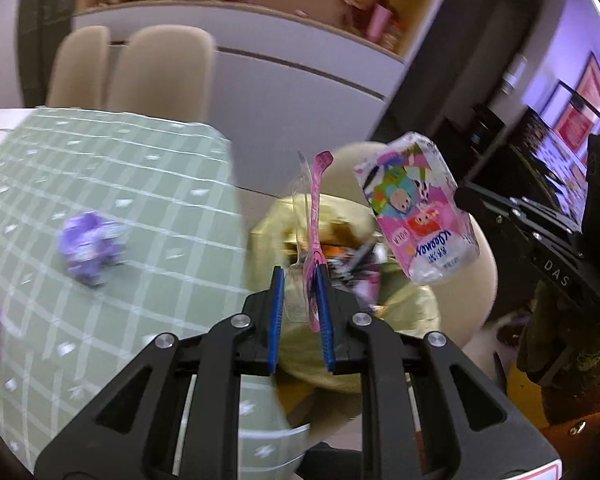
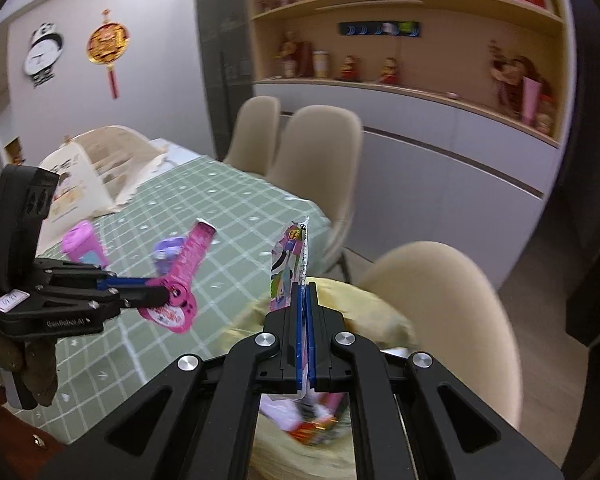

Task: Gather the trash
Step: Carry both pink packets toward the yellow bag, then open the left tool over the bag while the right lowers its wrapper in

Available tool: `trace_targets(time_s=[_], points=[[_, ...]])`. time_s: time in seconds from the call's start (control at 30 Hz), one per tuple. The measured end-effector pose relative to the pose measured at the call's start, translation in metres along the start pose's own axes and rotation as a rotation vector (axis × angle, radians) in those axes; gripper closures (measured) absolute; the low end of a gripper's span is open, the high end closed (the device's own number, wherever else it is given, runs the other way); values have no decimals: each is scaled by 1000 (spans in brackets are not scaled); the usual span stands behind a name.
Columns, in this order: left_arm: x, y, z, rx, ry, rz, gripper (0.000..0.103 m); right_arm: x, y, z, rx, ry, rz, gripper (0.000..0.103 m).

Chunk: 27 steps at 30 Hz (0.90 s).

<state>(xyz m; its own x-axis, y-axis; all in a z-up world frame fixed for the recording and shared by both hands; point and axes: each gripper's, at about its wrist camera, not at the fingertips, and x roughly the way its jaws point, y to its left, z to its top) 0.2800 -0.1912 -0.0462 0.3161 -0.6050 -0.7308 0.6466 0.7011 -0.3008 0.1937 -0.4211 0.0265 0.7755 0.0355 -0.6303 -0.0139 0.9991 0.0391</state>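
Over the yellow-lined bin [image 1: 332, 224], already holding trash, my left claw [image 1: 302, 280] pinches a pink wrapper [image 1: 315, 216], my right claw [image 2: 305, 300] a cartoon-printed packet [image 2: 286, 268]; purple litter [image 1: 90, 246] waits on the bench [image 1: 140, 184].

Ahead of the tools stands a table [image 2: 236, 216] under a pale green checked cloth. Beyond its far edge are two beige shell chairs [image 2: 312, 148], and a third chair [image 2: 452, 300] sits close in to the right. Behind them runs a white cabinet [image 2: 440, 140] topped by open wooden shelves [image 2: 400, 36] holding figurines. Off to the left, a panda clock [image 2: 44, 54] and a red-and-gold ornament [image 2: 109, 46] hang on the pale wall.
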Motion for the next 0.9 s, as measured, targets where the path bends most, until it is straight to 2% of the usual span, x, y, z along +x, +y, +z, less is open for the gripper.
trace_targets(time_s=[0.23, 0.37, 0.57, 0.63, 0.73, 0.8, 0.9], points=[[65, -35, 10, 46, 88, -41, 87, -6, -48, -14, 47, 11, -41, 99], [82, -29, 10, -6, 115, -37, 63, 1, -55, -23, 59, 28, -9, 99], [66, -10, 7, -72, 70, 19, 53, 43, -36, -38, 64, 114, 129, 99], [52, -1, 4, -93, 42, 52, 50, 67, -26, -46, 62, 167, 168, 99], [31, 9, 0, -115, 7, 92, 38, 104, -12, -60, 42, 267, 210, 99], [17, 14, -4, -123, -16, 132, 32, 121, -2, -68, 25, 311, 217, 99], [4, 19, -8, -132, -39, 172, 28, 138, 4, -76, 1, 360, 193, 99]])
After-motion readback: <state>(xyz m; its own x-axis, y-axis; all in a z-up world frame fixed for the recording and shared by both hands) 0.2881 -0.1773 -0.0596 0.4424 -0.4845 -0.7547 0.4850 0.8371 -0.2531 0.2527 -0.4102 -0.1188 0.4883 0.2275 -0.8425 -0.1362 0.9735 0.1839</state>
